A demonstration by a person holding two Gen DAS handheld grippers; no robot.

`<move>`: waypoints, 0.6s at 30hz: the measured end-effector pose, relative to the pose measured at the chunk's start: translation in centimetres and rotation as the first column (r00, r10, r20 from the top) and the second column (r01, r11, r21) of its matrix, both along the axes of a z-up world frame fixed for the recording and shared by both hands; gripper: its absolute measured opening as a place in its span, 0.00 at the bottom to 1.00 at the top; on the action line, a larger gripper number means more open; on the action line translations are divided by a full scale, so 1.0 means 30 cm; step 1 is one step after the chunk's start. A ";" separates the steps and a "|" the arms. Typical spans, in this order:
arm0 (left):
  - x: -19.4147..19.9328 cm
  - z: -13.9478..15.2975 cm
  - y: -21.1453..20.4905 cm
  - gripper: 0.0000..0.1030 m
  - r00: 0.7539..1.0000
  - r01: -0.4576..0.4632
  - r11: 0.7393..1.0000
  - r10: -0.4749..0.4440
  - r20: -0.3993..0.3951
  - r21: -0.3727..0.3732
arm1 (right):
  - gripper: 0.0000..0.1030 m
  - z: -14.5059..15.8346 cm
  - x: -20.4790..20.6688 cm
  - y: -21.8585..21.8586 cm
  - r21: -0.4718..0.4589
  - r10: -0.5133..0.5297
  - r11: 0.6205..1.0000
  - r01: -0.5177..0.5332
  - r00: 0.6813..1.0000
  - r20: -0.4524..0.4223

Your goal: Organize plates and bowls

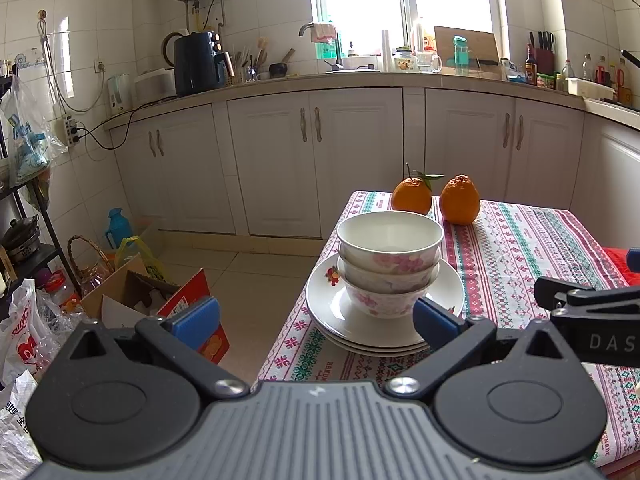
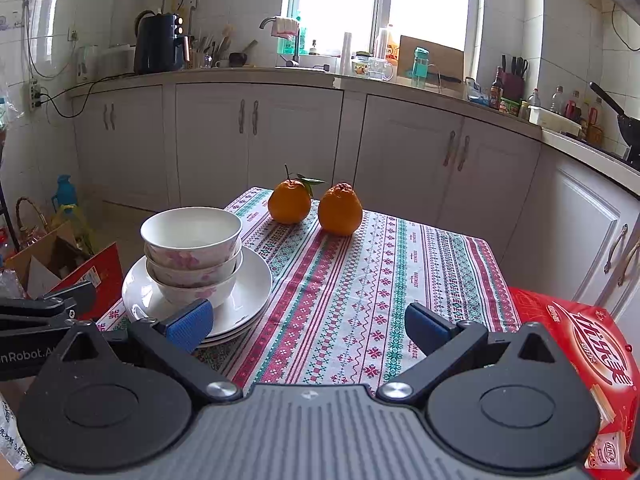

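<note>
While both tools gaped empty, the left tool (image 1: 316,322) and right tool (image 2: 308,326) hovered near three nested bowls (image 2: 192,256) stacked on plates (image 2: 248,300) at the counter's (image 2: 360,280) left edge, two oranges (image 2: 340,210) beyond them.

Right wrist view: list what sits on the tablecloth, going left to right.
Plates with the stacked bowls → leafy orange → second orange → red box at the table's right edge.

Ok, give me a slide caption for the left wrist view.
Open left claw faces three nested bowls on stacked plates, two oranges behind.
</note>
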State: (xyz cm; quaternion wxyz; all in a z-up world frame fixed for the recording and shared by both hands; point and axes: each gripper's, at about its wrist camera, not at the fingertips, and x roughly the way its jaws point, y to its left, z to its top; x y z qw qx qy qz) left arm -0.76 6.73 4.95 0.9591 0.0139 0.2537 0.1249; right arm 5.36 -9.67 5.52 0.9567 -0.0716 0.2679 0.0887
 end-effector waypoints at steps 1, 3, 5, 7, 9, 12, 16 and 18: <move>0.000 0.000 0.000 0.99 1.000 0.000 1.000 0.000 -0.001 -0.001 | 1.00 0.000 0.000 0.000 -0.001 0.000 1.000 0.000 1.000 0.001; 0.000 0.000 -0.001 0.99 1.000 -0.001 1.000 0.001 0.000 -0.003 | 1.00 0.000 -0.001 0.000 -0.001 -0.001 1.000 0.001 1.000 0.001; 0.000 0.000 -0.001 0.99 1.000 -0.001 1.000 0.001 0.000 -0.003 | 1.00 0.000 -0.001 -0.001 -0.001 0.000 1.000 0.000 1.000 0.001; 0.000 0.000 0.000 0.99 1.000 -0.001 1.000 0.001 0.001 -0.004 | 1.00 0.000 -0.002 0.000 -0.001 0.000 1.000 0.000 1.000 0.003; 0.000 0.001 0.000 0.99 1.000 -0.001 1.000 0.001 0.002 -0.004 | 1.00 0.002 -0.004 0.001 -0.002 -0.001 1.000 0.001 1.000 0.004; -0.001 0.001 0.000 0.99 1.000 -0.001 1.000 0.001 0.002 -0.005 | 1.00 0.004 -0.005 0.001 -0.001 -0.001 1.000 0.001 1.000 0.006; -0.002 0.001 0.000 0.99 1.000 -0.002 1.000 0.002 0.002 -0.004 | 1.00 0.005 -0.007 0.001 -0.001 -0.002 1.000 0.002 1.000 0.006; -0.001 0.001 0.002 0.99 1.000 -0.001 1.000 0.001 0.003 -0.005 | 1.00 0.004 -0.007 0.001 0.000 -0.002 1.000 0.002 1.000 0.006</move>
